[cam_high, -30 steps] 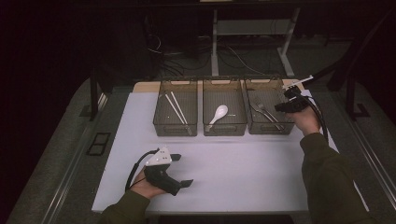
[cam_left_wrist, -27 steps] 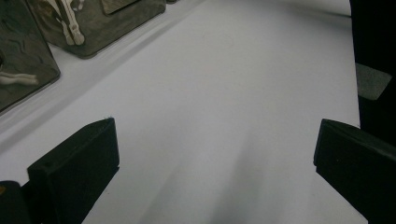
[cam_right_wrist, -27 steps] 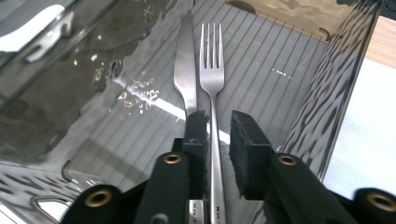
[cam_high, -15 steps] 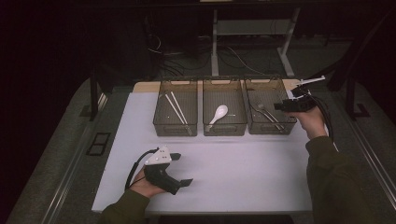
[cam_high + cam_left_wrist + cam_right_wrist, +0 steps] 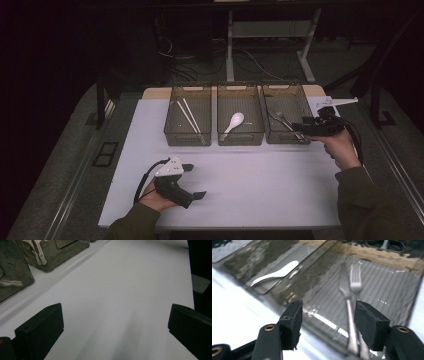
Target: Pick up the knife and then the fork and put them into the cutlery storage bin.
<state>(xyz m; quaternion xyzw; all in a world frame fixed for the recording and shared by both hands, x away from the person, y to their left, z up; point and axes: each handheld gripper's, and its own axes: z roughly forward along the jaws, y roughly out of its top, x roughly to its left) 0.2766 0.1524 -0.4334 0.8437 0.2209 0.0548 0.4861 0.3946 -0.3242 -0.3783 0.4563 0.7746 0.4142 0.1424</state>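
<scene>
Right gripper view: the right gripper (image 5: pixel 328 325) has its jaws parted with nothing between them, poised over the near edge of the right-hand bin (image 5: pixel 387 282). A fork (image 5: pixel 354 302) and a knife (image 5: pixel 344 287) lie side by side on that bin's ribbed floor, just beyond the jaws. A white spoon (image 5: pixel 277 272) lies in the neighbouring middle bin (image 5: pixel 249 263).

High view: the right gripper (image 5: pixel 300 126) sits at the right bin's (image 5: pixel 285 90) front right corner. The left gripper (image 5: pixel 197 192) rests low over the white table (image 5: pixel 260 180), well apart from the bins. Two chopsticks (image 5: pixel 189 116) lie in the left bin (image 5: pixel 187 135).

Left gripper view: the left gripper (image 5: pixel 115 327) has its jaws spread wide over bare table, holding nothing.
</scene>
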